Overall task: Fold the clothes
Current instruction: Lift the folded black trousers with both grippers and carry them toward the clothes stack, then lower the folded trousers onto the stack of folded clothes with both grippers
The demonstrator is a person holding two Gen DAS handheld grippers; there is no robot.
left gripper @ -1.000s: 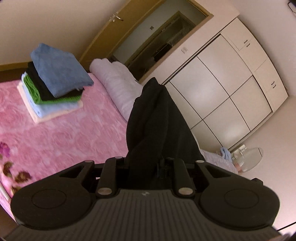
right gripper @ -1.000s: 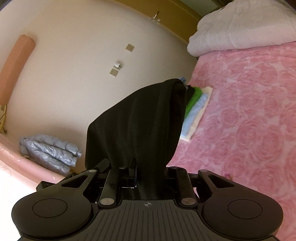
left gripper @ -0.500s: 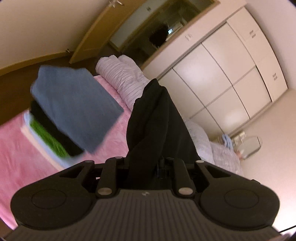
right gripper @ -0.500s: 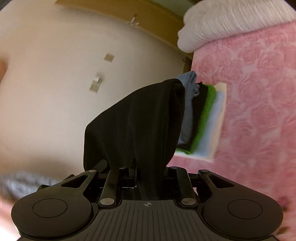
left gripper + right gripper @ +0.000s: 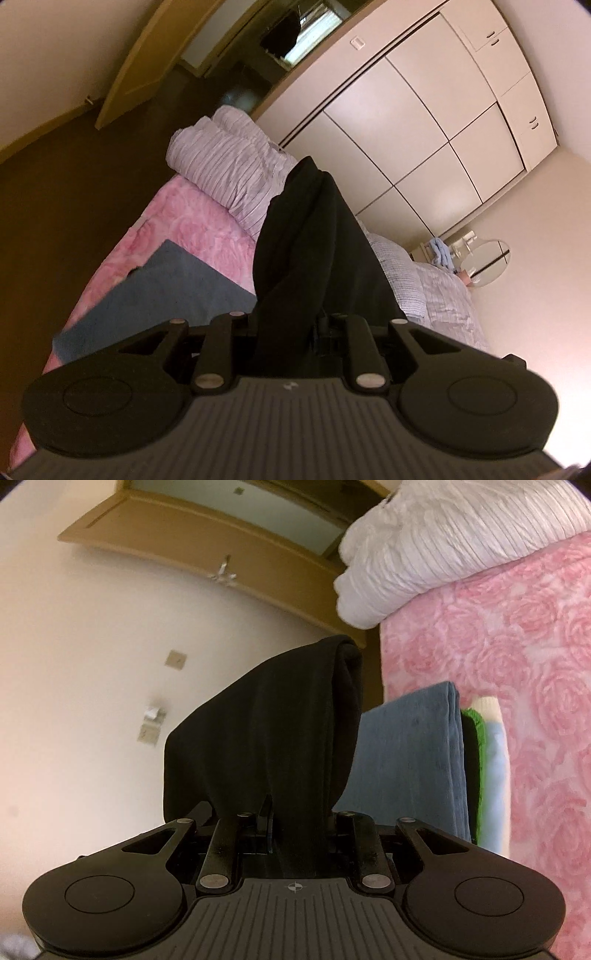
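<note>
A black garment (image 5: 317,251) is draped over my left gripper (image 5: 291,317), which is shut on it; its fingers are hidden under the cloth. My right gripper (image 5: 295,812) is shut on the same black garment (image 5: 273,731). A stack of folded clothes with a blue-grey one (image 5: 406,757) on top lies on the pink bed (image 5: 517,664), close under and right of my right gripper. The blue-grey top piece (image 5: 166,291) also shows just left of my left gripper. Green (image 5: 478,760) and light blue (image 5: 496,775) layers lie below it.
A rolled white quilt (image 5: 461,535) lies at the head of the pink bed (image 5: 177,218); it also shows in the left wrist view (image 5: 229,170). A cream wardrobe (image 5: 424,122), an open door (image 5: 147,62) and dark floor (image 5: 55,203) surround the bed.
Both grippers have carried the black garment toward the stack, which now looks much larger and closer. Both grips are unchanged.
</note>
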